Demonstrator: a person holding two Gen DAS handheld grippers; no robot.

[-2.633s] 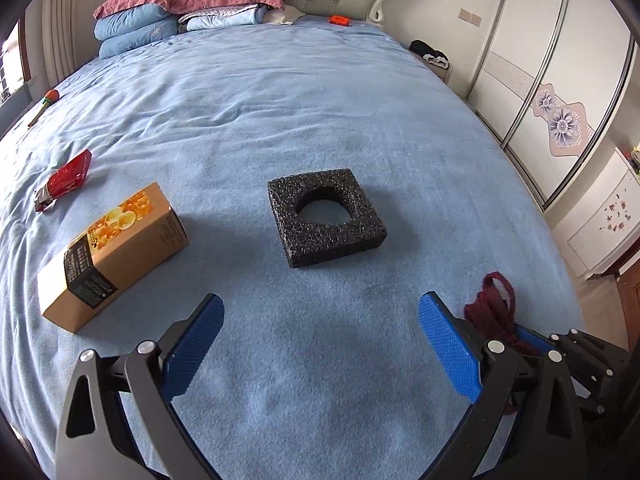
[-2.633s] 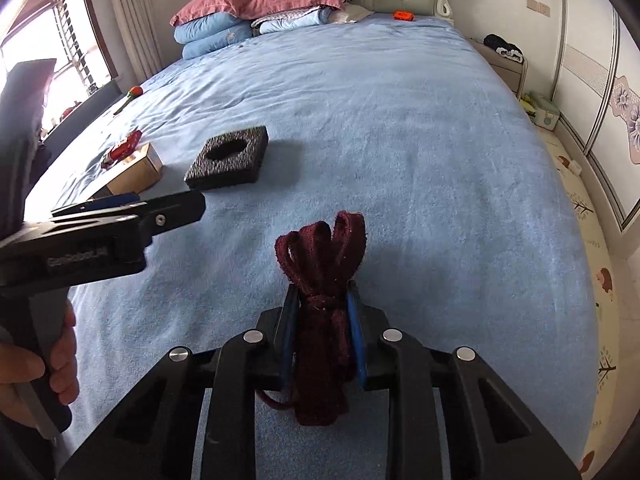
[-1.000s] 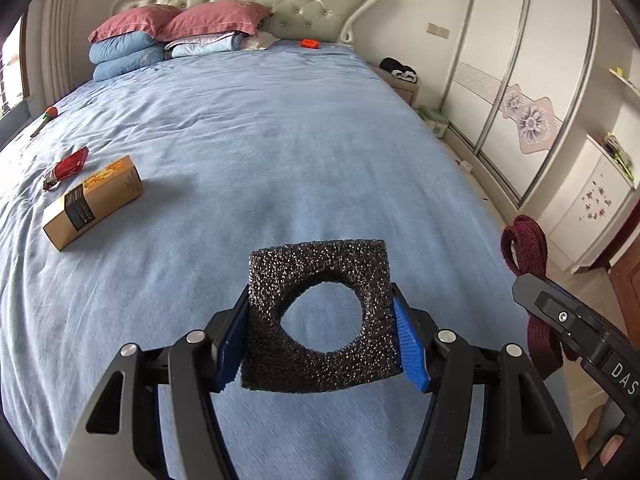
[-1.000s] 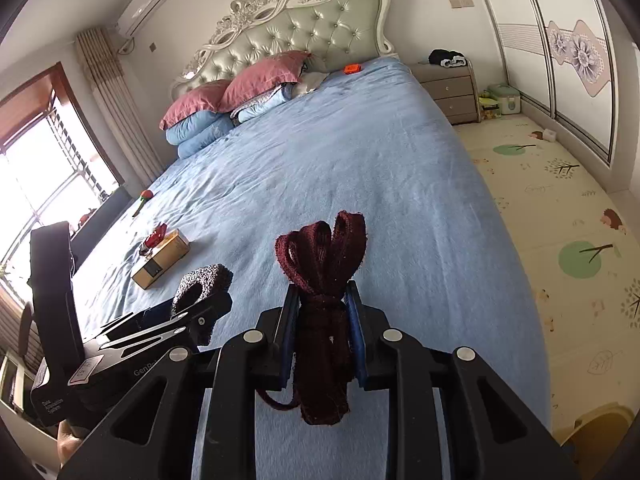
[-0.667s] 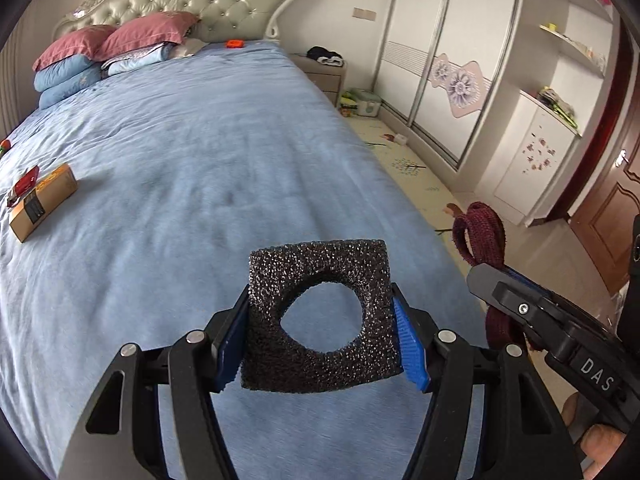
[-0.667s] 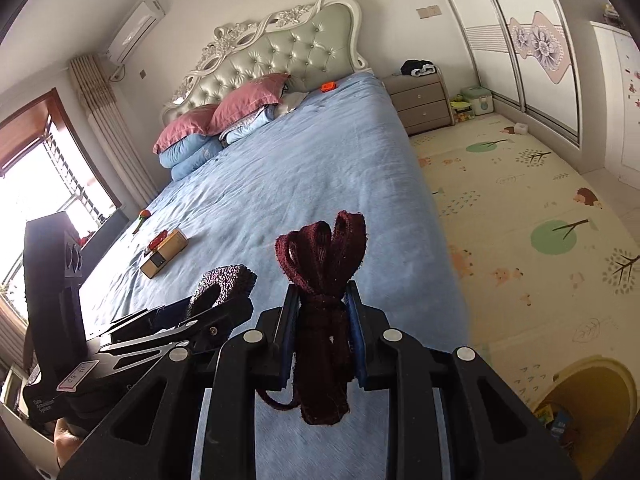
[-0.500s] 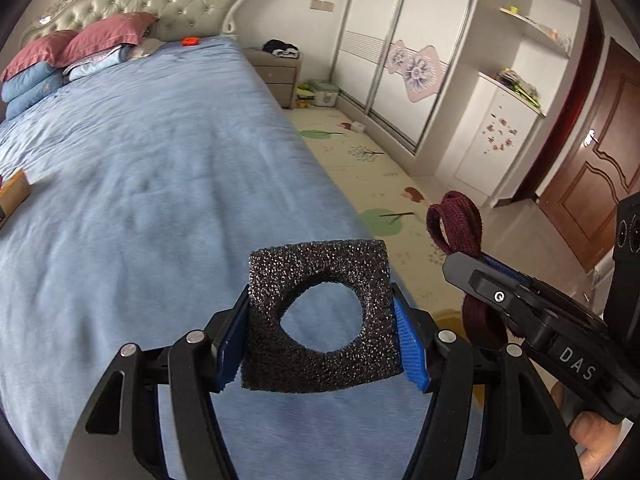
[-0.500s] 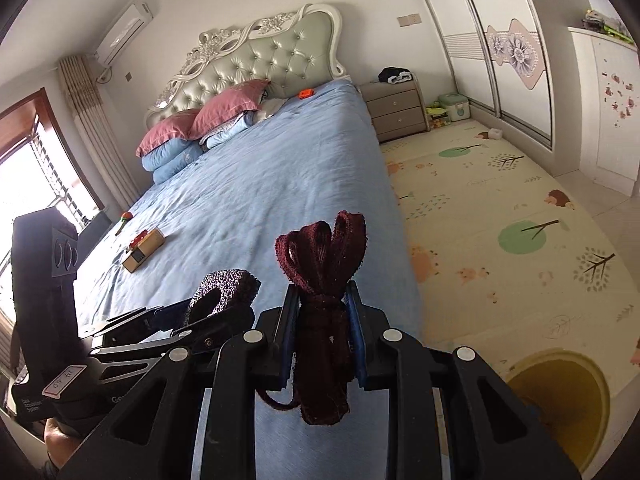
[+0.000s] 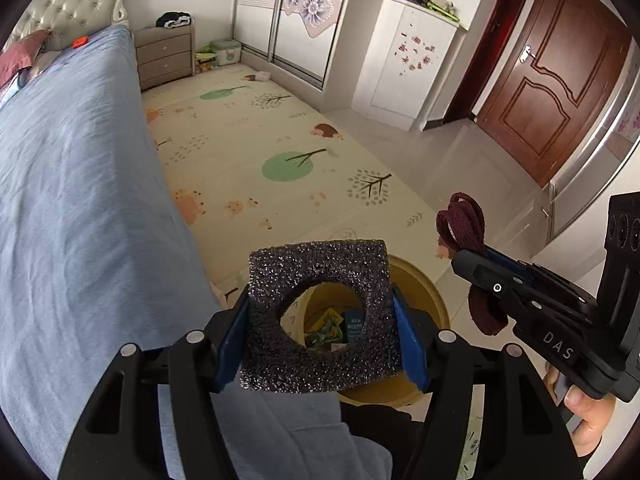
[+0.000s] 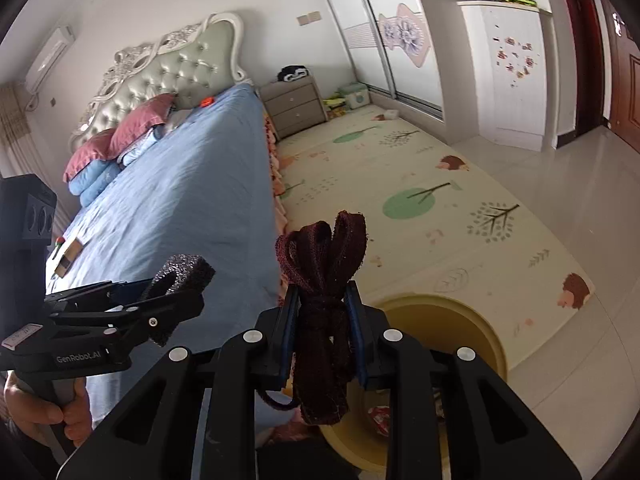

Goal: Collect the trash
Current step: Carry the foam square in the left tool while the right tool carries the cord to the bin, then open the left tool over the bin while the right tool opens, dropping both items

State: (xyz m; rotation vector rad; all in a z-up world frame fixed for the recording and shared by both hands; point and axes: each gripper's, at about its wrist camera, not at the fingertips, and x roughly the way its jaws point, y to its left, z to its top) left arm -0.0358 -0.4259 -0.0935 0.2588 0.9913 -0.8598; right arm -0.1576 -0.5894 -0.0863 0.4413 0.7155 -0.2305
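Observation:
My left gripper [image 9: 320, 334] is shut on a black foam square [image 9: 344, 268] with a round hole, held above a yellow bin [image 9: 424, 300] on the floor by the bed's corner. Wrappers lie inside the bin. My right gripper [image 10: 322, 332] is shut on a bundled dark red strap [image 10: 324, 264], held over the same yellow bin [image 10: 460, 320]. The right gripper shows in the left wrist view [image 9: 476, 264] with the strap [image 9: 460, 224]; the left gripper with the foam [image 10: 184, 272] shows at the left of the right wrist view.
The blue bed [image 9: 72, 184] is on the left, with an orange box [image 10: 70, 256] far back on it. A patterned play mat [image 9: 256, 136] covers the floor. A nightstand [image 9: 164, 56], wardrobe [image 9: 296, 12] and brown door [image 9: 540, 68] stand beyond.
Both grippers have swung right, off the bed, and now hang over the yellow bin. Each keeps its hold on its item.

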